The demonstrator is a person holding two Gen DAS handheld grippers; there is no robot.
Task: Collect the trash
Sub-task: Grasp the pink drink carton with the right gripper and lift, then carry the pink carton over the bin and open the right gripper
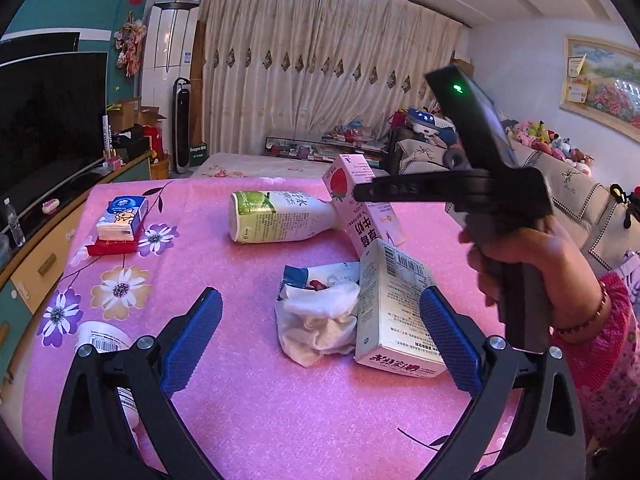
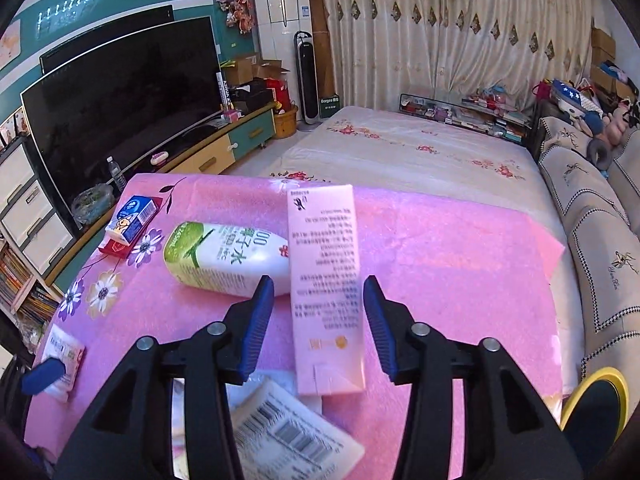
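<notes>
On the pink tablecloth (image 1: pixel 248 400) lie a crumpled white wrapper (image 1: pixel 320 320), a cream carton with a barcode (image 1: pixel 396 312), a pink strawberry milk carton (image 1: pixel 360 204) and a white bottle with a green label (image 1: pixel 276 216). My left gripper (image 1: pixel 320 340) is open, its blue pads (image 1: pixel 192 340) on either side of the wrapper and the cream carton. My right gripper (image 2: pixel 318 324) is open and straddles the pink carton (image 2: pixel 326 288), pads apart from it. The bottle (image 2: pixel 224 258) lies left of that carton. The cream carton (image 2: pixel 292 436) shows below.
A blue tissue pack on a red box (image 1: pixel 120 220) sits at the table's far left. A white cup (image 1: pixel 108 340) lies under my left gripper's left arm. A TV (image 2: pixel 120 108) stands on the left, a bed (image 2: pixel 400 152) beyond the table, a sofa (image 2: pixel 592 220) on the right.
</notes>
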